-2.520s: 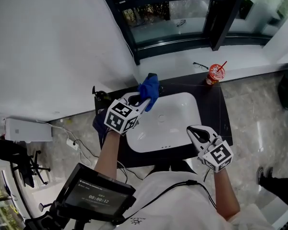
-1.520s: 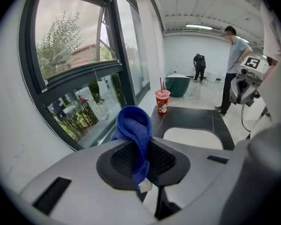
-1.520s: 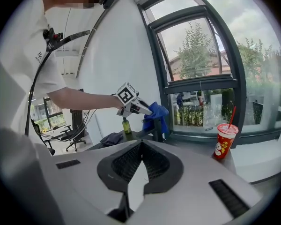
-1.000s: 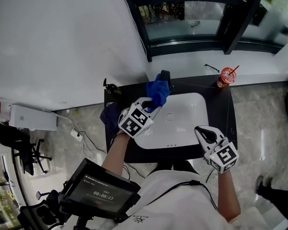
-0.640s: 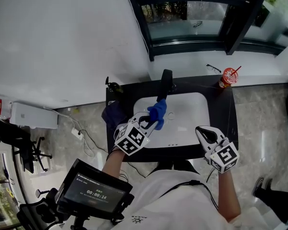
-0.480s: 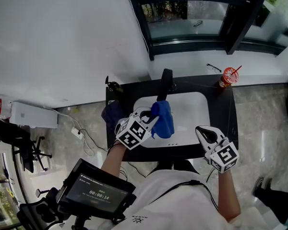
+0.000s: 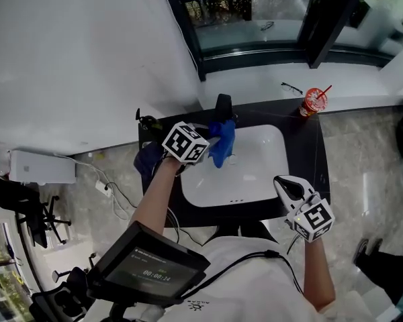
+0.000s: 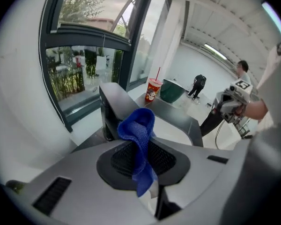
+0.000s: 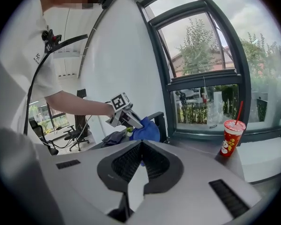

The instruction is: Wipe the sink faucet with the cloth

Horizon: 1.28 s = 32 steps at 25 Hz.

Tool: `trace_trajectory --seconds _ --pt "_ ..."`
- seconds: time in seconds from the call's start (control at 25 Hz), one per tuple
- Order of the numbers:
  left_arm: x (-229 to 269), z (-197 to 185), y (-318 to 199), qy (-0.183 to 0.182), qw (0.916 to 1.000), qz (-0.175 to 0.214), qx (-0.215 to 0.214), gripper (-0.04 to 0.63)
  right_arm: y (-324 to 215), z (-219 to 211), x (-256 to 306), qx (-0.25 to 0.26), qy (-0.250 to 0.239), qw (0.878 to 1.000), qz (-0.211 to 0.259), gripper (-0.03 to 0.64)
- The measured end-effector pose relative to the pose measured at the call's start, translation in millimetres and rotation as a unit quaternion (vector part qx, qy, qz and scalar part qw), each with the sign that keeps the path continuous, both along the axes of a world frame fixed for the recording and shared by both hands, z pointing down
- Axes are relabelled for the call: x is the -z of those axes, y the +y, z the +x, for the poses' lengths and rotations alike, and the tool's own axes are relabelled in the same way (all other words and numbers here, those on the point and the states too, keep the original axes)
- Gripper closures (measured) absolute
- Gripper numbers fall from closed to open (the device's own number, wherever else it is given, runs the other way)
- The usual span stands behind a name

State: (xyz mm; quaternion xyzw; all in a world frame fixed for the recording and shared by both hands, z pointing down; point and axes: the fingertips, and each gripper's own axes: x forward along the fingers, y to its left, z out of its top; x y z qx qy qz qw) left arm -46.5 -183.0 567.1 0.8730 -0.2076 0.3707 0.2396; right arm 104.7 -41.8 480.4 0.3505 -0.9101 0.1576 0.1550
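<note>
The left gripper (image 7: 210,138) pinches a blue cloth (image 7: 222,146) just beside the black faucet (image 7: 223,104), ready for wiping, while the right gripper (image 7: 286,187) (closed, empty) hangs well clear of it.

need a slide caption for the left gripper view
Left gripper clamps a blue cloth in front of the black faucet, red cup behind.

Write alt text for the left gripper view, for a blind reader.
The left gripper is shut on a blue cloth, its bunched end just in front of the black faucet. Behind are the white sink, a red cup and a large window.
</note>
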Motion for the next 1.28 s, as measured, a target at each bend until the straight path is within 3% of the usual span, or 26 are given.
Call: trace_trajectory --seconds 0.2,0.36,0.56,0.8,1.08,1.28 --pt "0.0 -4.6 -23.2 0.028 0.9973 -0.055 0.041 0.538 -5.1 4.5 -2.1 -0.01 -0.001 1.0 -0.003 0.614" --pt "1.2 -7.1 -37.5 0.078 0.9895 -0.089 0.084 0.538 -8.3 1.6 -0.5 -0.008 0.0 1.0 -0.002 0.614" --pt "3.1 -18.7 -47.0 0.11 0.9818 -0.085 0.129 0.538 -9.1 4.3 -1.5 -0.013 0.002 1.0 -0.005 0.614" --pt "0.9 -47.1 -46.4 0.113 0.9761 -0.079 0.168 0.538 -9.1 1.5 -3.5 -0.004 0.004 1.0 -0.004 0.614" --pt "-9.1 -57.9 -42.6 0.108 0.974 -0.093 0.176 0.538 -5.0 5.0 -4.4 -0.007 0.004 1.0 -0.004 0.614" --pt "-7.1 -33.1 -36.8 0.114 0.978 -0.111 0.135 0.538 -3.7 4.9 -4.7 -0.007 0.003 1.0 -0.005 0.614"
